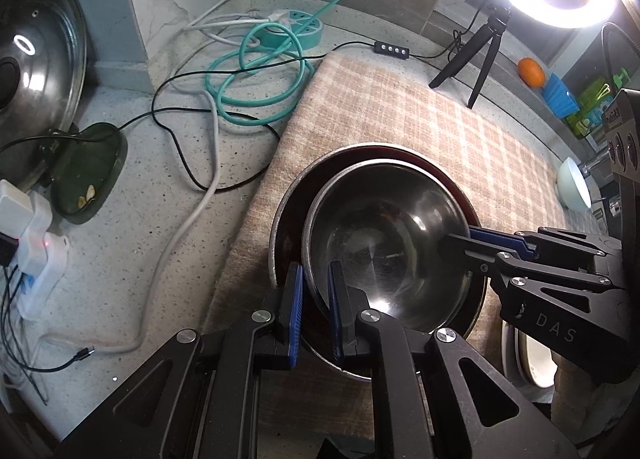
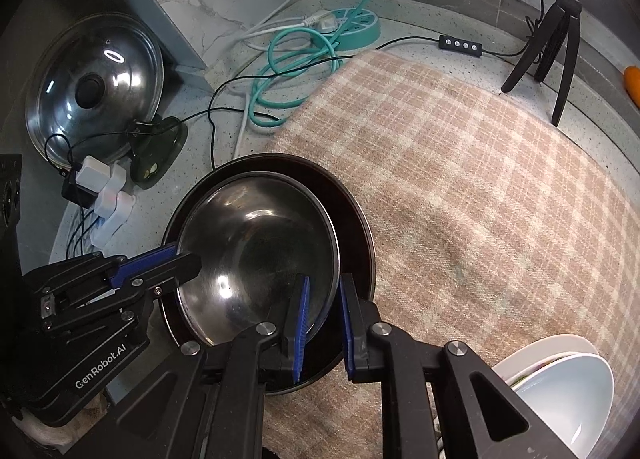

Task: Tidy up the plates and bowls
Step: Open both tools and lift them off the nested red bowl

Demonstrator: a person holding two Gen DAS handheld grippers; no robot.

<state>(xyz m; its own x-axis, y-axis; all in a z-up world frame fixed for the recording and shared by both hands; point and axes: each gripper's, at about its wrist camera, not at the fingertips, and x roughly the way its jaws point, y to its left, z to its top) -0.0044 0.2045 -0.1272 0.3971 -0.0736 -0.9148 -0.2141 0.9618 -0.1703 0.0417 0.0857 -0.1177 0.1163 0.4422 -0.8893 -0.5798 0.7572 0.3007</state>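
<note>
Low in the left wrist frame, my left gripper (image 1: 314, 309) is clamped on the steel bowl's (image 1: 384, 243) near rim. My right gripper (image 2: 324, 323) straddles the opposite rim, jaws nearly together, contact unclear. Bowl sits nested in the dark pan (image 2: 356, 219) on the checked cloth (image 2: 460, 179), so both hands are equally near and I judge the lift straight up.

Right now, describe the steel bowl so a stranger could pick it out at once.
Find the checked cloth on the speckled counter. At its edge sits a dark pan; the steel bowl lies nested inside it. It alone is shiny metal, with both tongs clamped on opposite sides of its rim, unlike the pale bowls nearby.
</note>
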